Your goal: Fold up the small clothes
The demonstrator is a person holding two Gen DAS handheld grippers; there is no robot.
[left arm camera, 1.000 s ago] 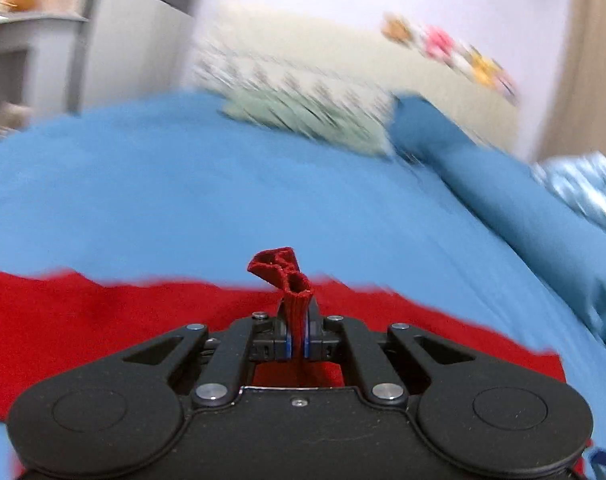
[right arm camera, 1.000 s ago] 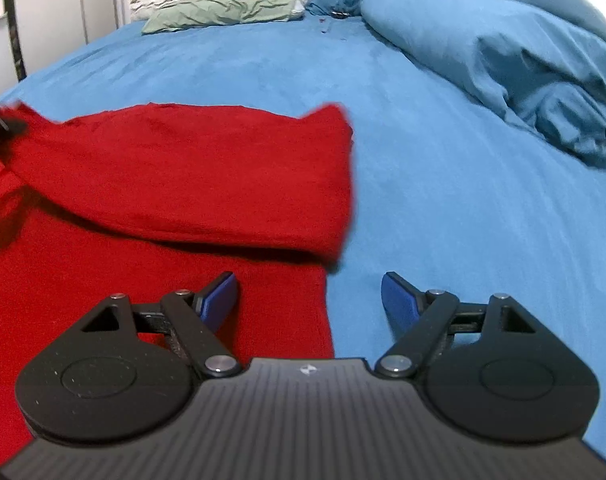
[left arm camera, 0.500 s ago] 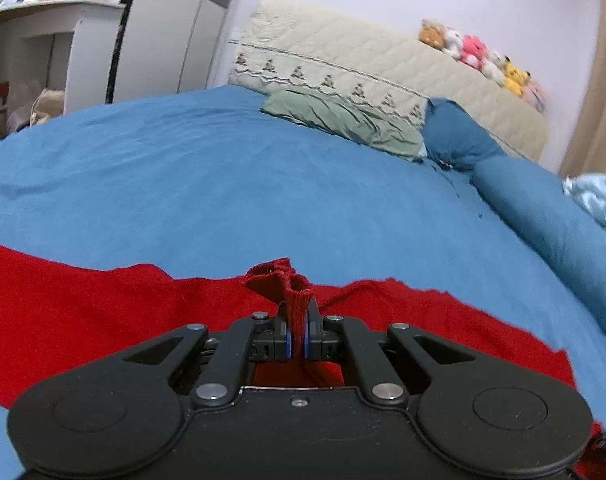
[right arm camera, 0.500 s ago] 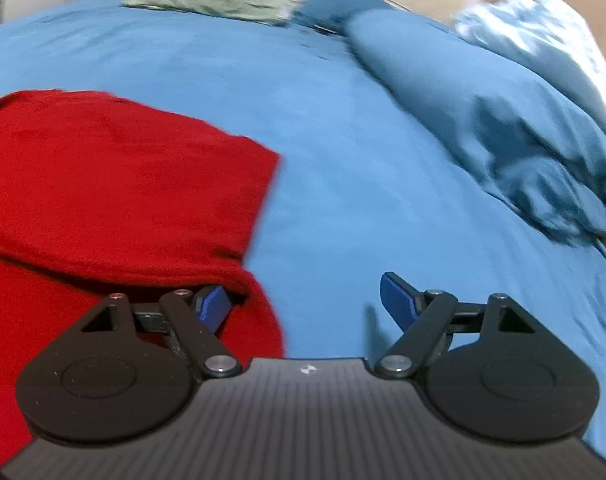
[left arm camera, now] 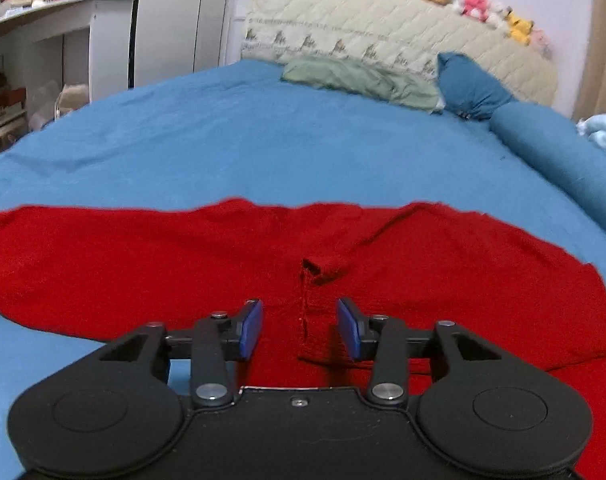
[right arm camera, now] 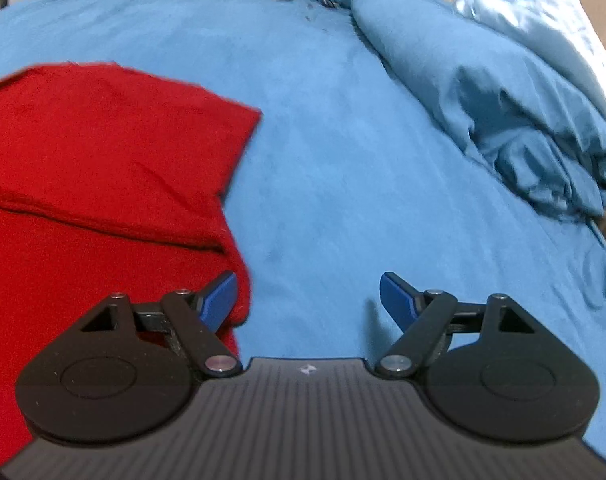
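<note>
A red knit garment (left arm camera: 143, 264) lies spread on the blue bedsheet (left arm camera: 263, 136). My left gripper (left arm camera: 299, 330) is open just above it, with a small pinched ridge of red cloth (left arm camera: 319, 270) lying free ahead of the fingers. In the right wrist view the garment (right arm camera: 95, 168) shows a folded-over layer on top, with its right edge on the sheet (right arm camera: 343, 160). My right gripper (right arm camera: 308, 300) is open and empty, its left fingertip (right arm camera: 219, 300) over the garment's edge.
A green pillow (left arm camera: 355, 78), a blue pillow (left arm camera: 469, 88) and a cream headboard (left arm camera: 383, 28) lie at the far end. A bunched blue duvet (right arm camera: 503, 112) sits at right. White shelves (left arm camera: 43, 48) stand left of the bed.
My left gripper has opened and let go of the pinched red cloth, which now lies flat on the garment. The right gripper stays open and has shifted right.
</note>
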